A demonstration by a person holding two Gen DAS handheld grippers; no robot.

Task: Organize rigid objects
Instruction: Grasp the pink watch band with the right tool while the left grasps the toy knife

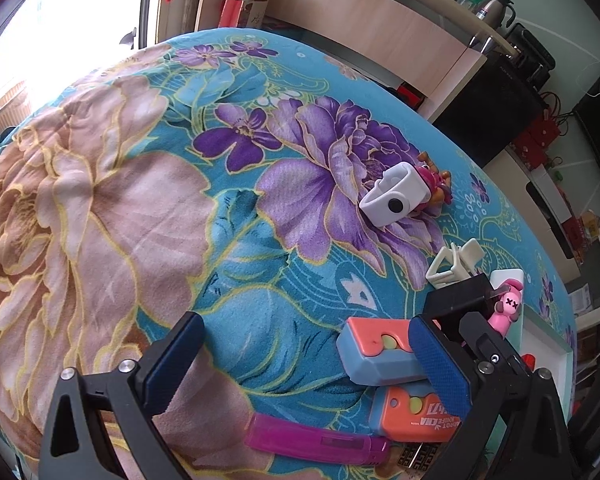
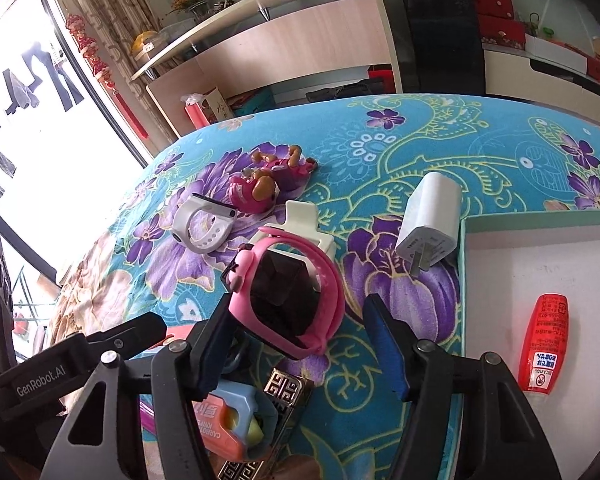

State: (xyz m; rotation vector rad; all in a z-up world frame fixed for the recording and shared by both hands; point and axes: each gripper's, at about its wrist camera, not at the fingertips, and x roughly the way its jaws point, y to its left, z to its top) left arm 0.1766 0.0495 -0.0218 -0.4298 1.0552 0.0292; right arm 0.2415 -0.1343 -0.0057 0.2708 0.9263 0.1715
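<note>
My left gripper is open and empty above the floral cloth, its right finger next to a blue-and-coral carrot knife. A second orange carrot knife and a magenta stick lie below it. My right gripper is open around a pink watch with a black face; the watch leans against the left finger. A white watch, a pink dog toy, a cream clip and a white charger lie beyond. A red bottle lies in the white tray.
The table is covered in a turquoise floral cloth. A gold-patterned black item lies under my right gripper. Wooden shelving and a black cabinet stand behind the table. A bright window is at the left.
</note>
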